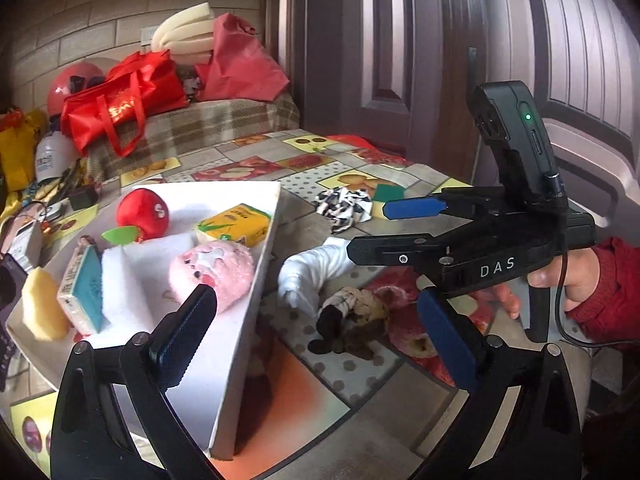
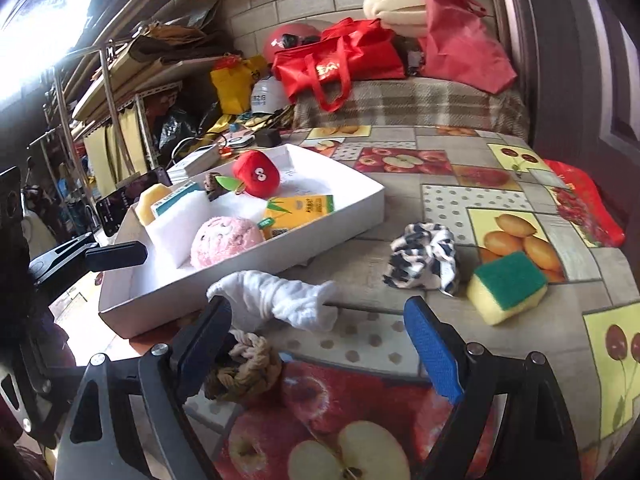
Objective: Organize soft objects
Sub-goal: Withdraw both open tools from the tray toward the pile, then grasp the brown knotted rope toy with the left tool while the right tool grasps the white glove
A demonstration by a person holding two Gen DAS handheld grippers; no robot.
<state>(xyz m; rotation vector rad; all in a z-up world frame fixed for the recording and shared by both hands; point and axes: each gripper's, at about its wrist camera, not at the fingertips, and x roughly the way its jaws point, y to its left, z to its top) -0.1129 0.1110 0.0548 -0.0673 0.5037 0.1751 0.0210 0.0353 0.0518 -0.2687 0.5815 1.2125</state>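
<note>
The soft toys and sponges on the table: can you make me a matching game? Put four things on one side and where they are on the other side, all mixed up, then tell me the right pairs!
Things:
1. pink plush ball
2. green and yellow sponge
3. knotted rope toy
4. black and white scrunchie

Places:
A. on the tablecloth, just left of the sponge
B. inside the white box
C. on the tablecloth, farthest to the right
D. closest to the right claw, by its left finger

Pairs: 1-B, 2-C, 3-D, 4-A
</note>
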